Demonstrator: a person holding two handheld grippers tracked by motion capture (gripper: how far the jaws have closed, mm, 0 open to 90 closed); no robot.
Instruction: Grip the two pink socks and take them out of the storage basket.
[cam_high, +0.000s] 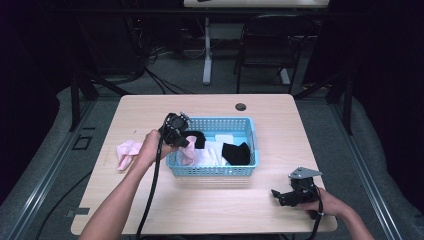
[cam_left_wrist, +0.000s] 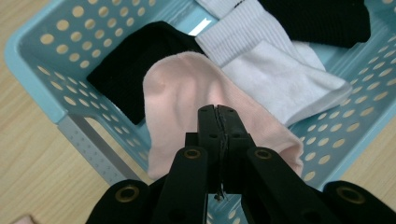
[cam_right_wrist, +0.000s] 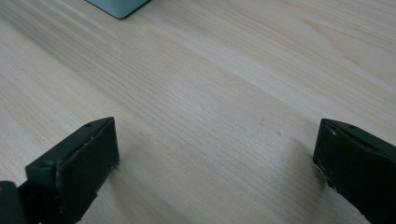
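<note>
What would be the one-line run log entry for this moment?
left hand-held gripper: shut on pink sock, over blue basket | right hand-held gripper: open, low over table

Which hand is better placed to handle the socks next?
Left. The left gripper hangs over the blue basket with its jaws shut on the pink sock. The right gripper rests open on the table, away from the basket.

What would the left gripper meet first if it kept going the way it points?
Most likely the pink sock lying in the blue basket, right ahead of the left gripper; the gap between them is unclear.
</note>
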